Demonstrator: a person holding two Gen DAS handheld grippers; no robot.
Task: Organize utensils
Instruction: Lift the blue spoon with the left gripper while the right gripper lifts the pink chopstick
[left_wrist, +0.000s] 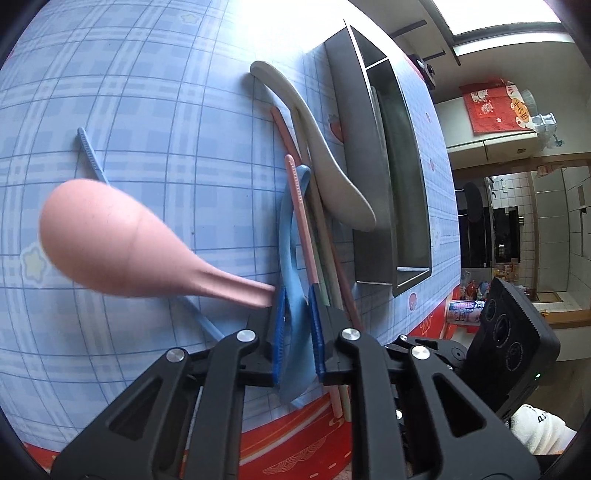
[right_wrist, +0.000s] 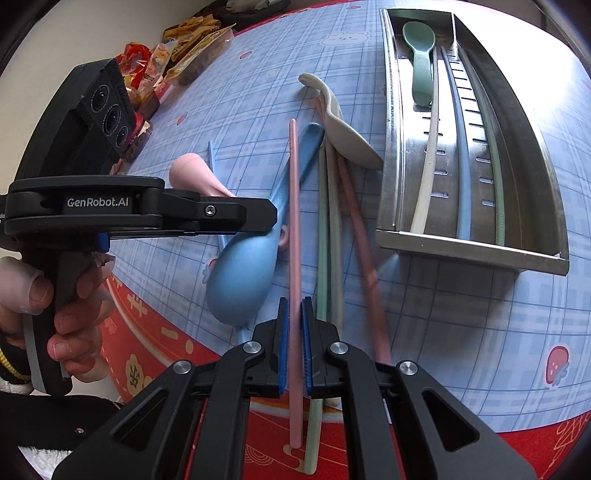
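My left gripper (left_wrist: 298, 308) points down at the blue plaid cloth, its blue pads closed on the neck of a blue spoon (left_wrist: 291, 240) lying there. A pink spoon (left_wrist: 110, 236) looks blurred and lifted at its bowl, and its handle end meets the outer side of the left finger. In the right wrist view my right gripper (right_wrist: 294, 325) is shut on a pink chopstick (right_wrist: 293, 221) that runs straight away from it. The left gripper (right_wrist: 269, 219) shows side-on over the blue spoon (right_wrist: 240, 280).
A steel tray (right_wrist: 472, 251) at the right holds a green spoon (right_wrist: 419, 40) and three chopsticks. A white spoon (right_wrist: 351, 140) leans on its wall, above green, beige and pink chopsticks (right_wrist: 332, 221). A light-blue chopstick (left_wrist: 90, 155) lies apart. Snack packets (right_wrist: 192, 40) line the far edge.
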